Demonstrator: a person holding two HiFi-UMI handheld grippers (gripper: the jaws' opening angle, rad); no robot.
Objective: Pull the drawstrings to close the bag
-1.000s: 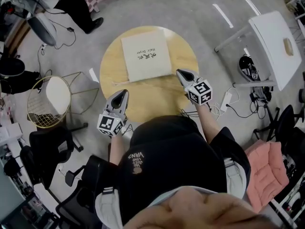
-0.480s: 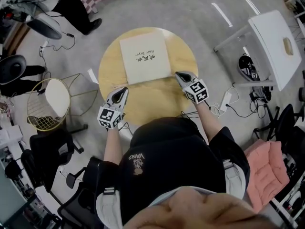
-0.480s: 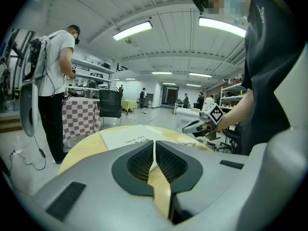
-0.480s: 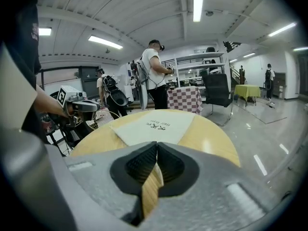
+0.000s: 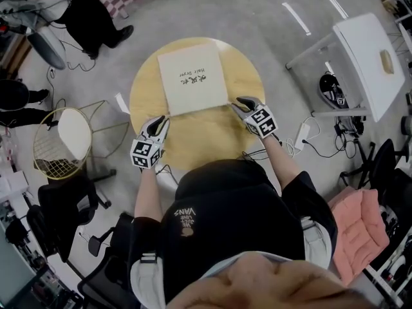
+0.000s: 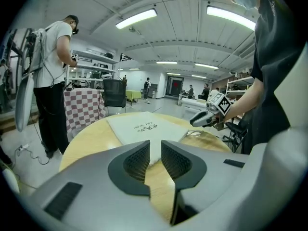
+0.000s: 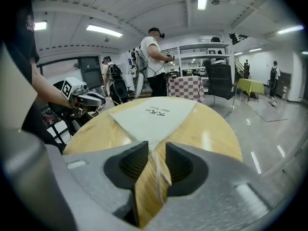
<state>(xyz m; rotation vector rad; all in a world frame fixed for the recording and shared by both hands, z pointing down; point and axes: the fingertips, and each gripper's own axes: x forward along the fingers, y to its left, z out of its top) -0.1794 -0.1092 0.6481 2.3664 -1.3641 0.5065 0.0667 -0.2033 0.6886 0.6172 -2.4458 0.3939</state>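
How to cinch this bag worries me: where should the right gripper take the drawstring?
Probably the drawstring just off the bag's near corner, from the table edge: it trails flat toward the right gripper, whose jaws have just been opening astride it.

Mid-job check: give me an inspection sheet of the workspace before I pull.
Surface: round wooden table.
Job's things: white bag lying flat; drawstring trailing from its near right corner.
Clutter: nothing seen.
Grippers: left gripper and right gripper have just been opening; bag corner between left jaws' tips, drawstring between right jaws, neither pinched.
Cables: cords and power strip on floor, right.
Surroundings: wire basket, white table, standing person.
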